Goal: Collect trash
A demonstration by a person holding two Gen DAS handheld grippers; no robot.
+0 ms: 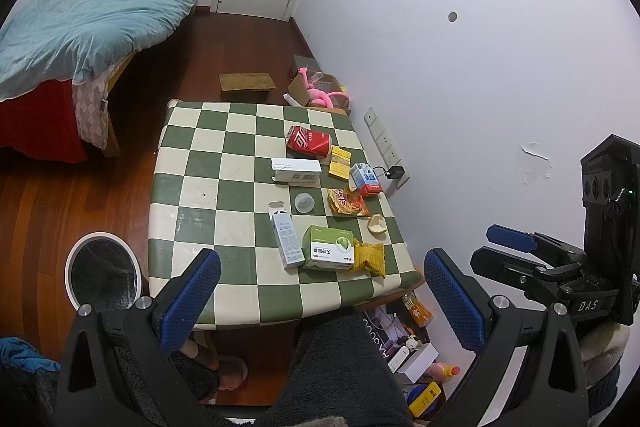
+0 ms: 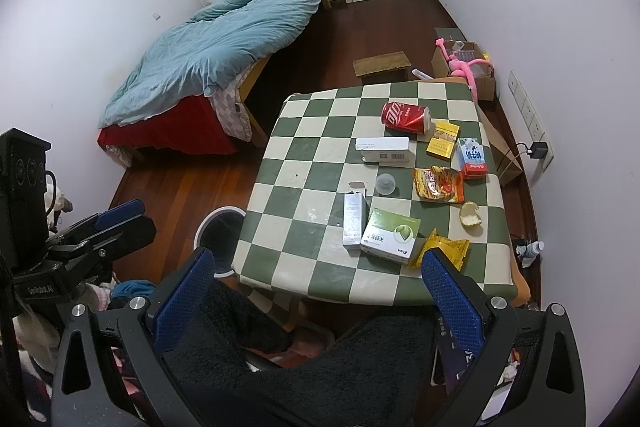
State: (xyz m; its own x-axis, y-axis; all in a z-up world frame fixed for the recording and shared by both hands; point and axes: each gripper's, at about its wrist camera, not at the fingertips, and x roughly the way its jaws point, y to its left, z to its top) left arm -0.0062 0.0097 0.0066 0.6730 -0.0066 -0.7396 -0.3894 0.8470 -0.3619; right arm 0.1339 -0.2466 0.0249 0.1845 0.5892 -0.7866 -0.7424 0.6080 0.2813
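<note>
Both grippers are held above the near edge of the checkered table [image 1: 192, 195], nothing gripped. Left gripper [image 1: 322, 291]: jaws spread wide, empty, blue pads framing the table's near side. Right gripper [image 2: 316, 291]: jaws also wide apart, empty.

Landmark is the green box [image 1: 329, 254], lying flat near the table's near edge. All trash sits on the table around it:
- silver-blue carton [image 1: 287, 239] touching the green box's left side, lying flat.
- yellow snack wrapper [image 1: 370, 258] touching its right side, crumpled.
- pale peel or shell scrap [image 1: 377, 224] just beyond the wrapper, toward the wall.
- clear plastic cup [image 1: 305, 203] beyond the green box, toward the table's middle.
- red-orange snack bag [image 1: 347, 202] just right of the cup, torn open.
- white flat box [image 1: 297, 171] farther beyond the cup.
- red soda can [image 1: 309, 142] on its side, farthest from the green box.
- yellow cigarette pack [image 1: 339, 164] right of the white box.
- blue-white milk carton [image 1: 365, 179] near the wall-side edge, just beside the snack bag.

Trash bin [image 1: 105, 273], white rim and dark liner, stands on the floor well left of the green box, just beside the table's near left corner. Dark fleece-covered legs [image 1: 344, 367] show below the grippers.
</note>
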